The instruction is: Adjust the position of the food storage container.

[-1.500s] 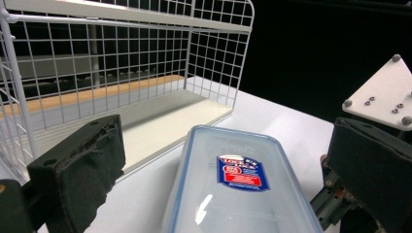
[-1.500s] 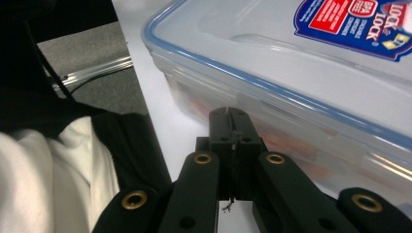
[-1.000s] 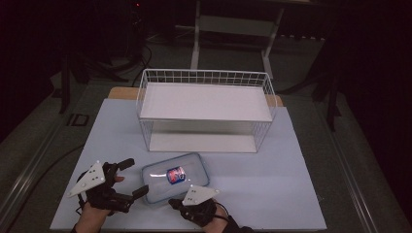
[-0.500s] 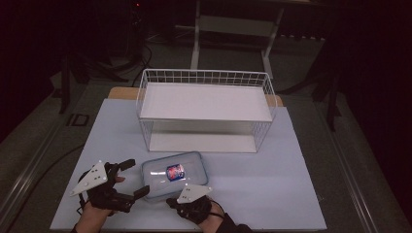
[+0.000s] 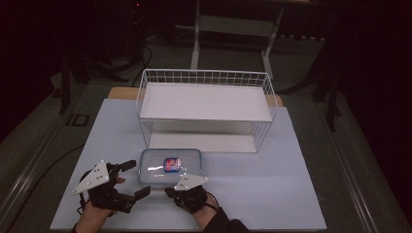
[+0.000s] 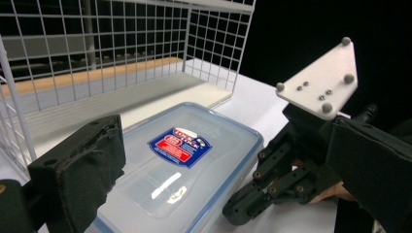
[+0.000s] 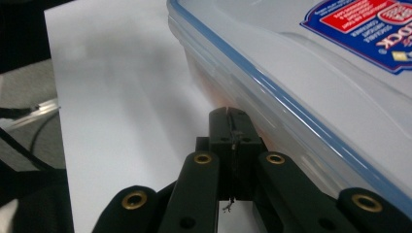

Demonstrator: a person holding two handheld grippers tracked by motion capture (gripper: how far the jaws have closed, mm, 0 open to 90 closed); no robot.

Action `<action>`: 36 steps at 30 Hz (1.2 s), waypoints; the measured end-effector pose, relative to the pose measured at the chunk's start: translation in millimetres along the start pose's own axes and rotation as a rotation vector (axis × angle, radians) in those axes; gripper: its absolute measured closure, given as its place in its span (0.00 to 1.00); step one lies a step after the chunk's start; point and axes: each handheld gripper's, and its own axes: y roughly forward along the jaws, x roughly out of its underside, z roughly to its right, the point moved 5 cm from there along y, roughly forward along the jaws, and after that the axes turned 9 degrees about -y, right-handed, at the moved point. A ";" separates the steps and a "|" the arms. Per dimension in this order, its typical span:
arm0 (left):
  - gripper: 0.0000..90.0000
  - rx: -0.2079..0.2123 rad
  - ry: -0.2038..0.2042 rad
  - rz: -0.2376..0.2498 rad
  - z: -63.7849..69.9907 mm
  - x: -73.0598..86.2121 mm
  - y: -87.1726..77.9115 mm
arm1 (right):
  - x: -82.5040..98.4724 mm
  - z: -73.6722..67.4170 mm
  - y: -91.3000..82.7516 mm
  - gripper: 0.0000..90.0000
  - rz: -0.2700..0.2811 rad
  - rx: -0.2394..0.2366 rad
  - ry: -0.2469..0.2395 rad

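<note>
A clear lidded plastic container (image 5: 170, 166) with a blue seal and a red-and-blue label lies flat on the white table, just in front of the wire rack. My left gripper (image 5: 137, 177) is open at the container's left end, its padded fingers (image 6: 77, 170) on either side of that end without touching it. My right gripper (image 5: 169, 190) is shut with nothing in it, its closed tips (image 7: 233, 116) low beside the container's front wall (image 7: 272, 97). In the left gripper view the right gripper (image 6: 272, 179) rests by the container's (image 6: 184, 160) near corner.
A white wire rack (image 5: 206, 104) with an upper shelf and a bottom board stands behind the container. The white tabletop (image 5: 272, 165) stretches open to the right. Beyond the table's edges are a dark floor and cables.
My right gripper has slid a little forward and left and sunk toward the container's front edge. The left gripper and the container have stayed where they were.
</note>
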 end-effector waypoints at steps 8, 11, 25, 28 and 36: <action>0.03 -0.033 -0.030 -0.044 -12.2 -3.9 -4.1 | -7.9 -2.5 -33.5 0.93 0.063 -0.009 -0.008; 0.07 -0.060 -0.044 -0.060 -22.4 -4.6 -9.1 | -16.6 0.3 -57.1 0.90 0.109 0.006 -0.008; 0.50 -0.079 -0.052 -0.161 -52.4 3.8 -23.0 | -9.6 37.6 -151.9 0.46 0.238 0.156 0.039; 0.60 -0.095 -0.067 -0.178 -61.8 6.8 -24.6 | -3.0 48.5 -165.8 0.28 0.250 0.179 0.076; 0.85 -0.162 -0.074 -0.271 -83.6 15.6 -19.4 | 17.1 66.2 -189.0 0.14 0.240 0.250 0.108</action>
